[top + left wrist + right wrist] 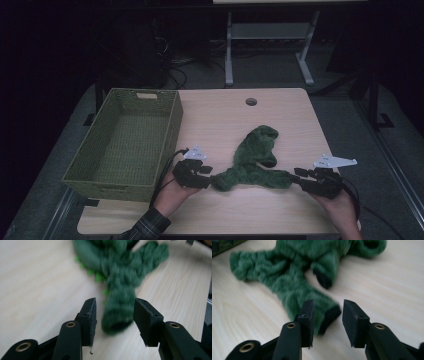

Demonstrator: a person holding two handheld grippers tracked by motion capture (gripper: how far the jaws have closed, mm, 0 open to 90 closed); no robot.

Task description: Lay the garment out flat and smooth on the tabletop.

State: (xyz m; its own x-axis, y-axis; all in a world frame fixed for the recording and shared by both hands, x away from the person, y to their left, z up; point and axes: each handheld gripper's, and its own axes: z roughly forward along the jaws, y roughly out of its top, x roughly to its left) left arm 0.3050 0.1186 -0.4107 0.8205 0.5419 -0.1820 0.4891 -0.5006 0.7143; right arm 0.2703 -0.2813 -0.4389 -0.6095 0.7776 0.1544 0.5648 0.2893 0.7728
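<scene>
Green knitted garment (pixel 252 162) lies flat on the table (pixel 280 115) between my two grippers, one cuff reaching toward each of them. My left hand (pixel 170 195) comes up from the near edge, palm under the left gripper (pixel 205 176), whose jaws point level across the table toward the right. Seen along those jaws in the left gripper view, one tube end of the garment (pixel 117 315) sits in the gap between the pads; both pads stand clear of the wool, with bare table visible on each side, so the left gripper is parted and holds nothing. Small bright green tufts (pixel 98 277) stick out from the garment's edge a little past the jaw tips.

My right hand (pixel 340 202) cradles the right gripper (pixel 299 177) from below at the near right, its jaws pointing level toward the left, straight at the other cuff. In the right gripper view that dark-lined cuff (pixel 329 315) lies just at the tip of one jaw and partly in the gap, and the other pad is apart from it; these jaws are also parted, pressing on nothing.

Beyond both jaw tips the garment's body rises away from me in a wide ribbed hump toward the table's middle. Just beyond my left gripper, on its outer side, stands the green woven basket (pixel 95 160), near the garment but not touching it. Farther off, a round hole (pixel 251 101) marks the table's far edge.
</scene>
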